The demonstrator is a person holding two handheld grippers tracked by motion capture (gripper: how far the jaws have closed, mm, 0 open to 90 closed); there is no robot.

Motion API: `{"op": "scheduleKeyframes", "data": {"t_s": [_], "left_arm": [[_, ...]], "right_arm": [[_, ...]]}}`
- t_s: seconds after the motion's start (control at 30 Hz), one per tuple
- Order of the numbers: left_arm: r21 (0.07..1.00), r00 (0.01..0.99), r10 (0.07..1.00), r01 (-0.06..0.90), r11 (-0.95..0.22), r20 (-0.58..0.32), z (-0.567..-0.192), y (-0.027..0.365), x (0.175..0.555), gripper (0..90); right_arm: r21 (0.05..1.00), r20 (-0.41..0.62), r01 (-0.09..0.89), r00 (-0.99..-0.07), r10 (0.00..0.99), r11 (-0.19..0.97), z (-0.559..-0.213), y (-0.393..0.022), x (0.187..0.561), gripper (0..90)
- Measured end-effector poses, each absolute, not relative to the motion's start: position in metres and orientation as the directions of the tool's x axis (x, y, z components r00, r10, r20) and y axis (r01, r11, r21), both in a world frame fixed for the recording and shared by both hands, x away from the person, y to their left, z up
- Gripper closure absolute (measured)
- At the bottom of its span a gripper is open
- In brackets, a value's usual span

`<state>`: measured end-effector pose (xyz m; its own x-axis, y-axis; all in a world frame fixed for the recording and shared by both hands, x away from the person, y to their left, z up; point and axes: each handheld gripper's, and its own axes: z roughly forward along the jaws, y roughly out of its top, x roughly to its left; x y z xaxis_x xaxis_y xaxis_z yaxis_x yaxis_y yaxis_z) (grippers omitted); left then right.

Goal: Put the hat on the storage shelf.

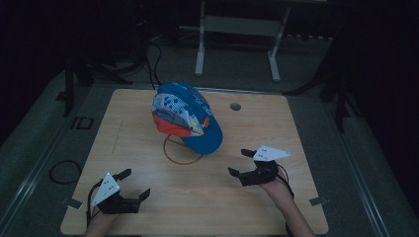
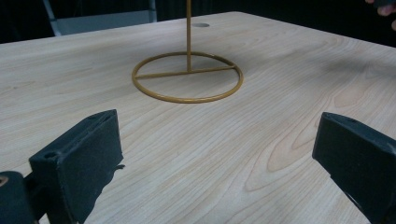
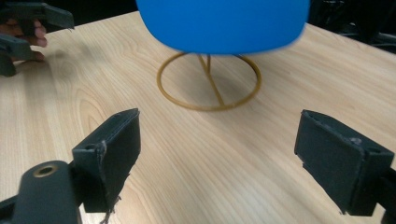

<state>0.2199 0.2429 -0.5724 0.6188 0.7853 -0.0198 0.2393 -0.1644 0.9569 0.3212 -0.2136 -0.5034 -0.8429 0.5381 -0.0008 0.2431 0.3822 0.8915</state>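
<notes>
Both black two-jaw grippers, left (image 1: pixel 132 183) and right (image 1: pixel 240 162), rest spread and empty on the pale wooden table (image 1: pixel 207 197).
Between them, farther back, a blue patterned cap (image 1: pixel 190 116) sits atop a gold wire ring-base stand (image 1: pixel 180 157).

No legible text on anything.

The counter (image 1: pixel 207 197) is pale wood-grain board, smooth with a soft matt sheen. At its middle stands a hat stand (image 2: pixel 187 77) of thin metal rod, finished in glossy ochre-gold paint. On the stand sits a cap (image 1: pixel 190 116) of blue cloth with printed panels, its brim (image 3: pixel 224 23) smooth and matt. Nearer than the stand, each hand-held gripper, left (image 1: pixel 132 185) and right (image 1: pixel 240 162), is matt black plastic with rough, slightly frayed pads (image 3: pixel 116 154), topped by a flat pale-grey plate (image 1: pixel 269 153).
</notes>
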Motion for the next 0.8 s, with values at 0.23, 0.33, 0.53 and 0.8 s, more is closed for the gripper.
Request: {"op": "scheduleKeyframes", "data": {"t_s": [0.23, 0.33, 0.53, 0.8], "left_arm": [[0.956, 0.618, 0.786, 0.242, -0.166, -0.020, -0.573, 0.243, 0.220, 1.9], [0.957, 0.618, 0.786, 0.241, -0.162, -0.022, -0.573, 0.243, 0.220, 1.9], [0.957, 0.616, 0.788, 0.242, -0.161, -0.023, -0.573, 0.244, 0.221, 1.9], [0.956, 0.615, 0.789, 0.243, -0.165, -0.020, -0.573, 0.245, 0.220, 1.9]], "right_arm": [[0.884, -0.003, 0.268, -0.817, 0.577, 0.383, -0.523, -0.233, 0.320, 14.4], [0.878, 0.005, 0.284, -0.810, 0.586, 0.385, -0.531, -0.239, 0.319, 14.4], [0.881, 0.007, 0.297, -0.787, 0.617, 0.369, -0.543, -0.253, 0.317, 14.4], [0.882, 0.007, 0.326, -0.731, 0.682, 0.340, -0.554, -0.275, 0.321, 14.4]]}}
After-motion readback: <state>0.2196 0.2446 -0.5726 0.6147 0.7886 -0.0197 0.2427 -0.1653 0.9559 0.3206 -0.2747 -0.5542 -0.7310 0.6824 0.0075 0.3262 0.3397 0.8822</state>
